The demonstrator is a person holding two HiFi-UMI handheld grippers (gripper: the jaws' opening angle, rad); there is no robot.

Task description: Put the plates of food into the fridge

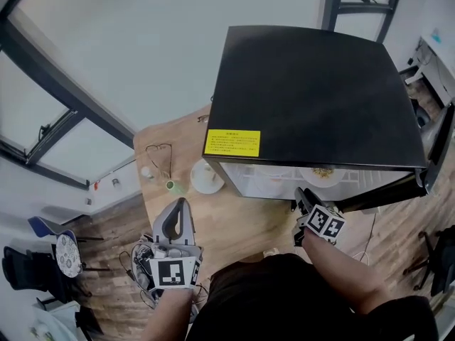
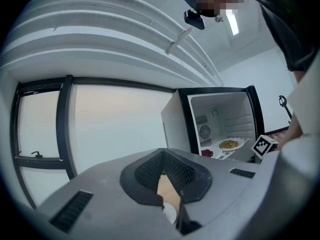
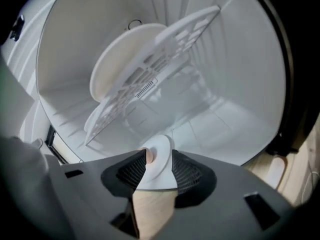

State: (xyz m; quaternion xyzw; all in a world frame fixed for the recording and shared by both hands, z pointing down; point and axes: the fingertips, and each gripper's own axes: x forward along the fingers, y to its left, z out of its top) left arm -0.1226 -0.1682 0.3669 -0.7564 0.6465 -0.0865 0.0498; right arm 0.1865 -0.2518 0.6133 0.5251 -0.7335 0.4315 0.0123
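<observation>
Inside the black mini fridge (image 1: 313, 98), a white plate of yellow food (image 2: 229, 144) sits shelved. Another white plate (image 3: 157, 176) lies below, between the right gripper's (image 3: 159, 156) wide-open jaws. The left gripper (image 2: 163, 159) is closed, empty. A white dish (image 1: 206, 176) beside the fridge waits.

— What stands round the table (image 1: 234, 226)?
— Tall dark-framed windows (image 1: 106, 48) beyond its far edge, pale and bright. Wood floor (image 1: 106, 222) lies left of it, with a chair (image 1: 67, 254) there.
— Any lamp?
— A ceiling strip (image 2: 231, 20) overhead.

Wooden table (image 1: 238, 226), cable tangle (image 1: 136, 263), dark-framed window (image 1: 67, 116), chair (image 1: 67, 254).
</observation>
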